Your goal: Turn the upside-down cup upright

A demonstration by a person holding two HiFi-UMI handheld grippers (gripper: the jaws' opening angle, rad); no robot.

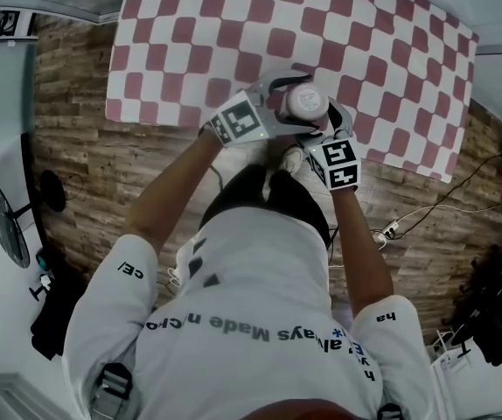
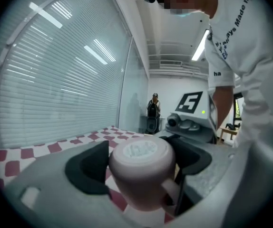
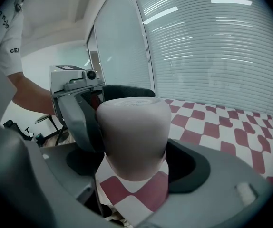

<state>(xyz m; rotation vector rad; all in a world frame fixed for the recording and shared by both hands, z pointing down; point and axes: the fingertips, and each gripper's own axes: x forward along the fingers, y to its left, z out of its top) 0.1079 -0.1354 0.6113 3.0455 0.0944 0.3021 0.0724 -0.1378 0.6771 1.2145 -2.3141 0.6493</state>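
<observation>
A pale pink cup (image 1: 308, 101) stands base-up at the near edge of the red-and-white checked table (image 1: 233, 24). Both grippers close round it from my side. The left gripper (image 1: 295, 103) comes in from the left and the right gripper (image 1: 319, 116) from the right. In the left gripper view the cup (image 2: 139, 170) fills the gap between the black pads (image 2: 86, 170), its handle turned toward the camera. In the right gripper view the cup (image 3: 134, 137) sits between the pads (image 3: 191, 167), which lie against its sides, over checked cloth. Whether its rim touches the cloth I cannot tell.
The cup is close to the table's near edge, with wooden floor (image 1: 85, 164) below. A fan (image 1: 6, 221) stands at the left and cables (image 1: 391, 230) lie at the right. A person (image 2: 153, 106) stands far back by the wall. Window blinds (image 3: 222, 46) line one side.
</observation>
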